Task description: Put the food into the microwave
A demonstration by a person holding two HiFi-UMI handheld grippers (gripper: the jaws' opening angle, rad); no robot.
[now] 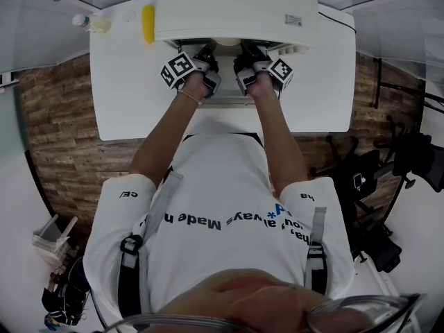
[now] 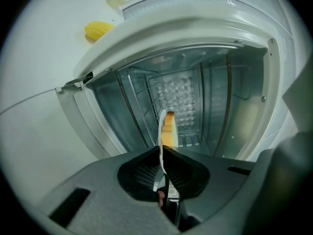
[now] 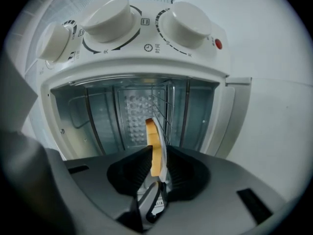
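The white microwave (image 1: 236,9) stands at the table's far edge with its door (image 1: 229,100) dropped open. Both grippers are at its mouth. My left gripper (image 1: 208,61) is shut on the thin rim of a white plate (image 2: 160,124), seen edge-on, with the orange-yellow food (image 2: 169,129) on it. My right gripper (image 1: 248,62) is shut on the same plate's opposite rim (image 3: 163,153), with the food (image 3: 153,141) beside the jaw. In both gripper views the plate points into the metal cavity (image 2: 205,97), whose wire rack (image 3: 164,106) shows. In the head view the plate is hidden.
A yellow corn cob (image 1: 148,23) lies on the white table (image 1: 125,89) left of the microwave, with a clear bottle (image 1: 94,23) beyond it. The microwave's three knobs (image 3: 105,18) sit beside the opening. Wooden floor flanks the table.
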